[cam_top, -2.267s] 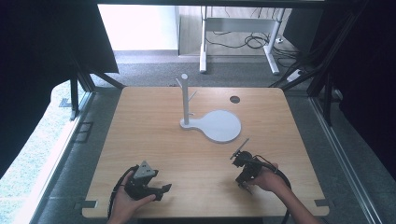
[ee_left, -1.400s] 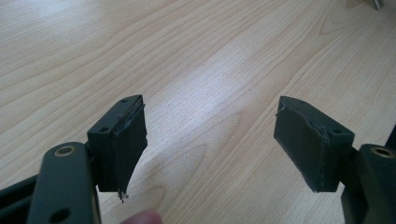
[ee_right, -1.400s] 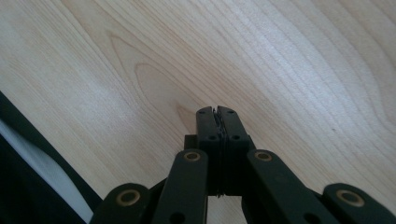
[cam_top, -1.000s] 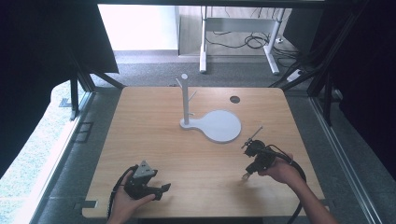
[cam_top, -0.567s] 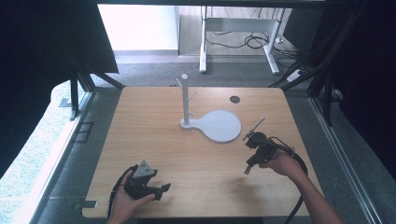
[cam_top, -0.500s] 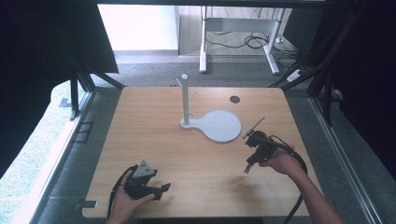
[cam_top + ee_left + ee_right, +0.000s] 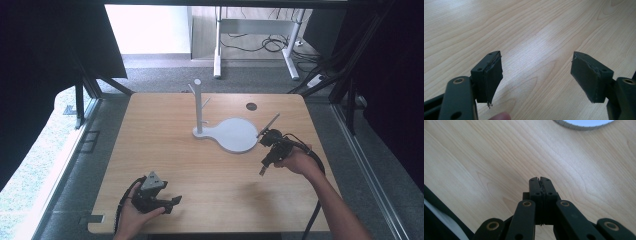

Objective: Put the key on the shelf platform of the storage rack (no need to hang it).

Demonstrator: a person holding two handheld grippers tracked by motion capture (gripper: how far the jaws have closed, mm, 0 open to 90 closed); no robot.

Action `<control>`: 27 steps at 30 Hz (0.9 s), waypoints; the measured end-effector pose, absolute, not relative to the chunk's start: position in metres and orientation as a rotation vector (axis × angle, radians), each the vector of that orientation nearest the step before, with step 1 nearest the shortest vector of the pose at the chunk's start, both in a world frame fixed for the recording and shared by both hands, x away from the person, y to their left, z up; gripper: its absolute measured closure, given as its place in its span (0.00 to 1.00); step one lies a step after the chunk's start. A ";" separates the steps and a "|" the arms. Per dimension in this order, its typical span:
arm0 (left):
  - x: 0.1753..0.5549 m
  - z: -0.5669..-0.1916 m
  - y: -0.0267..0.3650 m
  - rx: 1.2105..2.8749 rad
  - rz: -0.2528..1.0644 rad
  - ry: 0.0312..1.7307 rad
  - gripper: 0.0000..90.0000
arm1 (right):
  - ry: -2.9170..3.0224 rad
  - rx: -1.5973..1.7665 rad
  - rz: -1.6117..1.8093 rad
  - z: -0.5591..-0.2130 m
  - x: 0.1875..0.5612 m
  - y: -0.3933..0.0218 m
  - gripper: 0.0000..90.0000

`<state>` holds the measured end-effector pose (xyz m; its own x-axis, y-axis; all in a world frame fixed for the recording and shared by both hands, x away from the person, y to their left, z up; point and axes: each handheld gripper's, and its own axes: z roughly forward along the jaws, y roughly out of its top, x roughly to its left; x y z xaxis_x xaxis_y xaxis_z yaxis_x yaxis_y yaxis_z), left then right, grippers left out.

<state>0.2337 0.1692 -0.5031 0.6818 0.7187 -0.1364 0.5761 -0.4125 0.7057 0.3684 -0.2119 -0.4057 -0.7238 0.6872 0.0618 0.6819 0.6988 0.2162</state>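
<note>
1. The white stand (image 7: 227, 131) sat on the wooden table (image 7: 165, 150), toward the far half of the top and slightly right of its middle. It consisted of a flat round base plate with a slim upright post (image 7: 198, 105) rising from the plate's left lobe; short pegs branched off near the post's top.

2. Handling judgement: the stand looked like rigid moulded plastic, light, smooth and not fragile. The plate was probably too thin and flat to grip from above. The post appeared to be the best hold, taken low, near the plate, so the stand would not tip. The thin pegs seemed the weakest parts and should be avoided.

3. The right gripper (image 7: 262, 170) was held above the table just right of the stand, close to the plate's right edge but not touching it. In the right gripper view the jaws were pressed fully together with nothing between them, and the plate's rim (image 7: 584, 125) showed at the top edge, ahead of the jaw tips.

4. The left gripper (image 7: 170, 204) lay near the table's near edge, well apart from the stand and to its near left. In the left gripper view the jaws stood wide apart and empty, with bare wood between the pads (image 7: 492, 75).
</note>
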 end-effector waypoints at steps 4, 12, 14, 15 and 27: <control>0.234 -0.504 0.169 2.135 0.239 0.989 0.29 | 2.880 1.164 0.343 -0.405 0.376 -0.209 1.00; 0.234 -0.503 0.170 2.128 0.238 0.993 0.29 | 2.880 1.168 0.335 -0.404 0.390 -0.202 1.00; 0.234 -0.503 0.170 2.126 0.238 0.993 0.29 | 2.873 1.175 0.340 -0.404 0.392 -0.200 1.00; 0.234 -0.503 0.170 2.126 0.238 0.992 0.29 | 2.874 1.176 0.337 -0.403 0.394 -0.199 1.00; 0.234 -0.503 0.169 2.132 0.237 0.988 0.29 | 2.854 1.178 0.360 -0.395 0.411 -0.188 1.00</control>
<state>0.2337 0.1692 -0.5029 0.6831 0.7170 -0.1388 0.5757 -0.4116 0.7065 0.4108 -0.1882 -0.3955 -0.7120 0.6998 0.0570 0.6921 0.6858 0.2250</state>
